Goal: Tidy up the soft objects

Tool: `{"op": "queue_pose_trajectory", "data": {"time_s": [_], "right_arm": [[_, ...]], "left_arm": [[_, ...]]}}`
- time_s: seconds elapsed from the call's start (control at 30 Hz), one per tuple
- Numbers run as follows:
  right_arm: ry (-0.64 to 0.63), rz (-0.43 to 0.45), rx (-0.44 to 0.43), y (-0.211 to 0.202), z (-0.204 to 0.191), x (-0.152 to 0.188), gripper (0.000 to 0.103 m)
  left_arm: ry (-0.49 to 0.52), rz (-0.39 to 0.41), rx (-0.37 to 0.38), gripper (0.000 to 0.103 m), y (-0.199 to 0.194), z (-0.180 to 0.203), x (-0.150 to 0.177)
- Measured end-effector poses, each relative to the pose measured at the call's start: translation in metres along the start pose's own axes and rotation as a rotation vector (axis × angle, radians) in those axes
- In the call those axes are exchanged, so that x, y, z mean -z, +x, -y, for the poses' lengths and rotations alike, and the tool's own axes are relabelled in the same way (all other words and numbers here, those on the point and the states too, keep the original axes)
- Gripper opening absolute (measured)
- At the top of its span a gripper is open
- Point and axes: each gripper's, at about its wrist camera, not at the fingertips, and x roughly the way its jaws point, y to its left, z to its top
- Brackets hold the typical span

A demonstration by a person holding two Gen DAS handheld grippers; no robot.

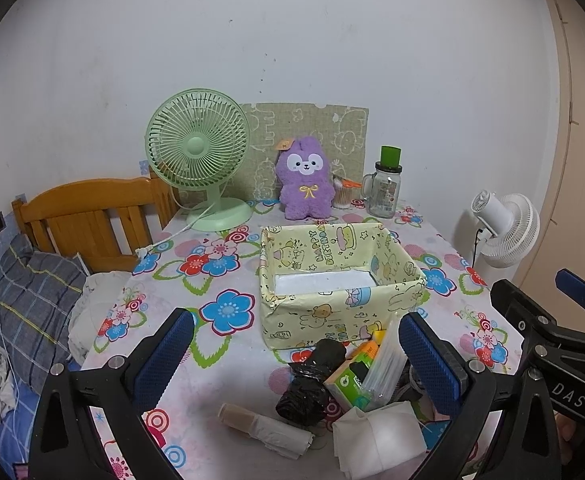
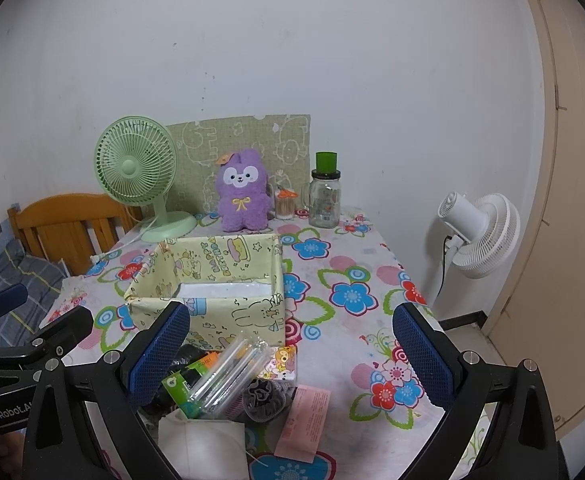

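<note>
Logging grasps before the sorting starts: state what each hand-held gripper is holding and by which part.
Nothing is held. The left hand-held gripper and right hand-held gripper are both open above the clutter in front of the yellow box, touching none of it.

Home bedroom: wooden bed headboard (image 1: 88, 216), pillow (image 1: 32, 304), floral-clothed table (image 1: 220, 364).
</note>
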Motion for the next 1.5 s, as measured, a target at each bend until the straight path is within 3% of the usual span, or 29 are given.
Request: {"op": "queue_pose_trajectory", "data": {"time_s": [0.67,0.97,1.3,1.5], "right_arm": [[-0.002,0.005,0.006,0.003,-0.002,-0.004,0.102],[-0.033,0.022,0.004,0.004,-0.006,-0.005,0.102],[-0.048,-0.027,-0.022,0.023,-0.011,0.002,0.102],[-0.051,-0.068,-0.033,0.038,-0.012,0.011,0.100]], "left_arm": [[0.003,-0.008,0.001,0.103,0.004,-0.003,-0.004],[0.009,-0.018,-0.033,0.101,0.011,-0.005,0.001],[0.011,-0.068,-0.043,0.098,0.029,-0.006,0.011],[0.010,-0.116,-0.013,0.094,0.046,-0.007,0.020]]}}
